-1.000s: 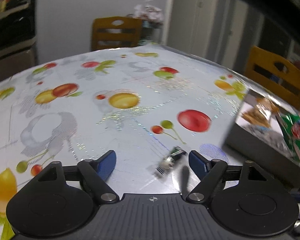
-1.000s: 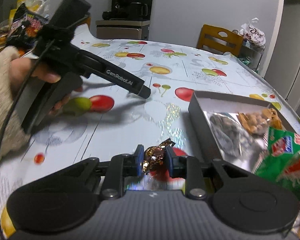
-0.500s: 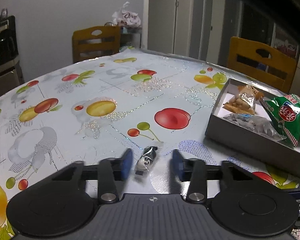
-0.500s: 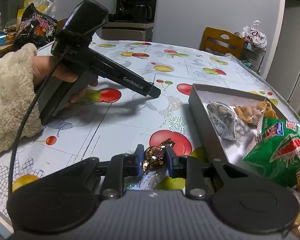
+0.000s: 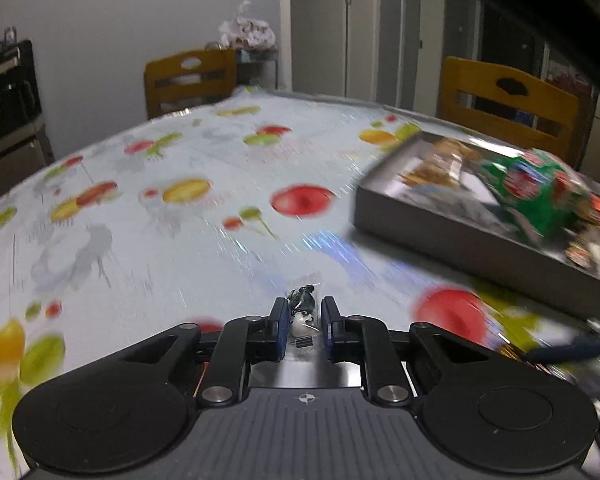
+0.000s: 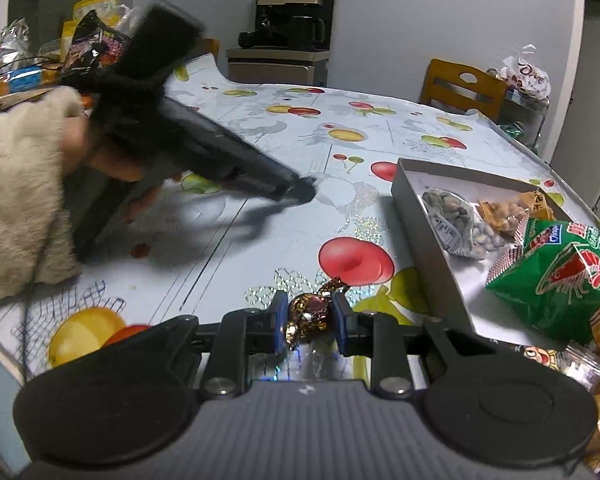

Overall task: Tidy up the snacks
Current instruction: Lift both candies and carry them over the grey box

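The left gripper (image 5: 304, 330) has just been closing and is now pinching a small dark-and-white wrapped sweet (image 5: 302, 312) above the fruit-printed plastic tablecloth (image 5: 180, 240). The right gripper (image 6: 309, 320) is clamping a gold-and-brown foil-wrapped chocolate (image 6: 310, 312). Just to the right is sitting a shallow grey cardboard box (image 6: 424, 240), holding a green crinkly prawn-cracker bag (image 6: 556, 276) and clear nut packets (image 6: 456, 224).

Dim indoor light, motion blur
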Available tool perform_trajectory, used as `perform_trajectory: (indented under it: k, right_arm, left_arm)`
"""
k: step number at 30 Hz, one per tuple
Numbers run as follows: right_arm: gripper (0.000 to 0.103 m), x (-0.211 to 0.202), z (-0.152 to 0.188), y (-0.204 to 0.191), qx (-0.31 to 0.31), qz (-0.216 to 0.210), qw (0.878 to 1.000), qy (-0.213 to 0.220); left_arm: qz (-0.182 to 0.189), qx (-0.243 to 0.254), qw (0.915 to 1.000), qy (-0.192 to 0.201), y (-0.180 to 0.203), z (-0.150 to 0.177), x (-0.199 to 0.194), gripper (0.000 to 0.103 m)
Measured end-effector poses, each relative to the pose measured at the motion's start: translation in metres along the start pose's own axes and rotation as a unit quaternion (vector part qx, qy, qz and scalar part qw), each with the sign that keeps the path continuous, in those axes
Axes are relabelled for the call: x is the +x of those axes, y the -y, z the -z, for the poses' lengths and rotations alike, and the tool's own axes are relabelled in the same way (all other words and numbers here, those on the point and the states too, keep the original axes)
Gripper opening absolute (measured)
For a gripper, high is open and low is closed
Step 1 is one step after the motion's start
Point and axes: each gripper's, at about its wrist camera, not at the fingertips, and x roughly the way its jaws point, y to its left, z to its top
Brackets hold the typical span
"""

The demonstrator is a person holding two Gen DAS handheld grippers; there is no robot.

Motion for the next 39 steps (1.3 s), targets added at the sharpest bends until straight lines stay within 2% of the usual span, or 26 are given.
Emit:
perform_trajectory:
  k: [4, 10, 15, 17, 19, 20, 21, 23, 32, 34, 36, 37, 39]
  right_arm:
    - [0.023, -0.008, 0.006, 0.002, -0.012, 0.001, 1.000, 0.003]
    - [0.023, -0.020, 0.013, 0.010, -0.018, 0.004, 1.000, 0.012]
    - [0.023, -0.022, 0.019, 0.018, -0.004, -0.009, 1.000, 0.008]
    - [0.025, -0.024, 0.020, 0.018, -0.008, -0.012, 1.000, 0.010]
    - [0.036, -0.027, 0.020, 0.017, -0.010, -0.010, 1.000, 0.013]
    - [0.048, -0.028, 0.021, 0.018, -0.009, -0.011, 1.000, 0.014]
    - [0.056, -0.030, 0.022, 0.019, -0.008, -0.013, 1.000, 0.016]
    - [0.056, -0.032, 0.024, 0.018, -0.006, -0.013, 1.000, 0.014]
    - [0.056, -0.029, 0.025, 0.017, -0.002, -0.015, 1.000, 0.004]
    - [0.054, -0.027, 0.024, 0.016, -0.002, -0.010, 1.000, 0.004]
    - [0.049, -0.025, 0.022, 0.016, 0.000, -0.003, 1.000, 0.005]
    - [0.046, -0.024, 0.021, 0.017, 0.002, 0.000, 1.000, 0.004]
    - [0.041, -0.023, 0.020, 0.019, 0.006, 0.004, 1.000, 0.003]
  left_arm:
    - [0.004, -0.004, 0.9998, -0.019, 0.019, 0.018, -0.028, 0.019]
    - [0.003, -0.049, 0.9983, -0.032, 0.044, 0.041, -0.063, 0.019]
    - [-0.032, -0.032, 0.9988, -0.021, 0.070, 0.047, -0.068, 0.020]
    - [-0.035, -0.034, 0.9986, -0.019, 0.074, 0.047, -0.066, 0.021]
    - [-0.034, -0.036, 0.9986, -0.019, 0.077, 0.045, -0.065, 0.028]
    - [-0.031, -0.038, 0.9986, -0.019, 0.078, 0.045, -0.065, 0.035]
    - [-0.026, -0.038, 0.9988, -0.019, 0.080, 0.045, -0.064, 0.043]
    - [-0.023, -0.033, 0.9990, -0.019, 0.085, 0.046, -0.064, 0.049]
    - [-0.034, -0.047, 0.9982, -0.015, 0.083, 0.049, -0.067, 0.049]
    - [-0.038, -0.051, 0.9979, -0.013, 0.080, 0.049, -0.067, 0.043]
    - [-0.041, -0.053, 0.9977, -0.013, 0.077, 0.049, -0.068, 0.029]
    - [-0.041, -0.055, 0.9975, -0.013, 0.075, 0.048, -0.068, 0.025]
    - [-0.041, -0.058, 0.9973, -0.014, 0.073, 0.048, -0.068, 0.021]
